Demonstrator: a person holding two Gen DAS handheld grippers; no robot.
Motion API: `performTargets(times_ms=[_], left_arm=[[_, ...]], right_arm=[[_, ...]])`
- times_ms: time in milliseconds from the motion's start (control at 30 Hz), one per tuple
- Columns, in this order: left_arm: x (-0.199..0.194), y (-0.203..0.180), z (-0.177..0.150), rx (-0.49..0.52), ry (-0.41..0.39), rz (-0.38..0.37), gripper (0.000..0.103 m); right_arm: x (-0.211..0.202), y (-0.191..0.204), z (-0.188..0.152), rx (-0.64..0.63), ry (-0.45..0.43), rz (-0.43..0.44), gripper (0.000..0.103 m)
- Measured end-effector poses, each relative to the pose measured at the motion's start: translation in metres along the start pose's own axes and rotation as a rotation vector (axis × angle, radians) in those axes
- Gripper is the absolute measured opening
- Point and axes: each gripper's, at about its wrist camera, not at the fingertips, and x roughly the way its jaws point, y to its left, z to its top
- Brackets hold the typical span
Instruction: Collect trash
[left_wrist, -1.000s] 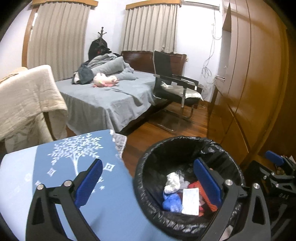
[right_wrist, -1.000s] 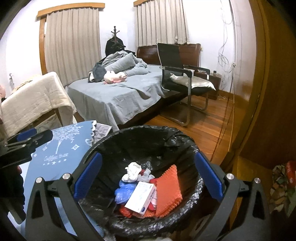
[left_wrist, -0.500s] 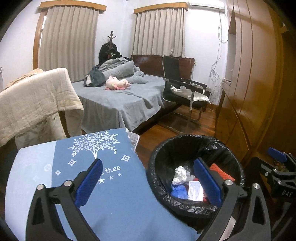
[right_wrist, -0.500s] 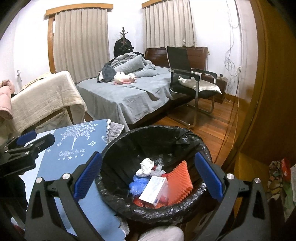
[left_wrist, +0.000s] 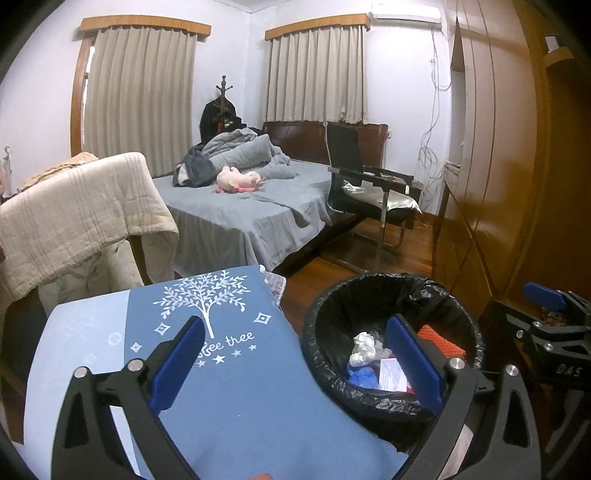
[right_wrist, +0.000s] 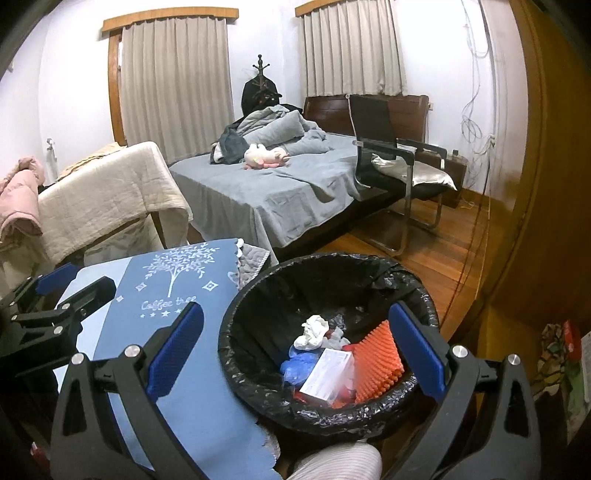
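Trash fills the black-lined bin, both tongs spread apart, holding nothing.

One bin, two curtains (drawn), one chair.

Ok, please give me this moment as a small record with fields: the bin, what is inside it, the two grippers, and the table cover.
bin: round trash bin with black liner, beside the table
contents: white crumpled tissue, blue wad, white carton, orange ribbed piece
left gripper: open, holding nothing, partly over the table cover
right gripper: open, holding nothing, in front of the bin
table cover: blue cloth with a white tree print
background: bed, black chair
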Motion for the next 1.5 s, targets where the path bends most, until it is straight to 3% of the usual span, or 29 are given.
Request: performTargets(times_ms=[1500], left_arm=[[-0.0110, 0.0062, 0.0055, -0.002, -0.019, 0.008, 0.097]], right_arm=[[-0.0032, 0.0103, 0.0066, -0.011, -0.005, 0.019, 0.098]])
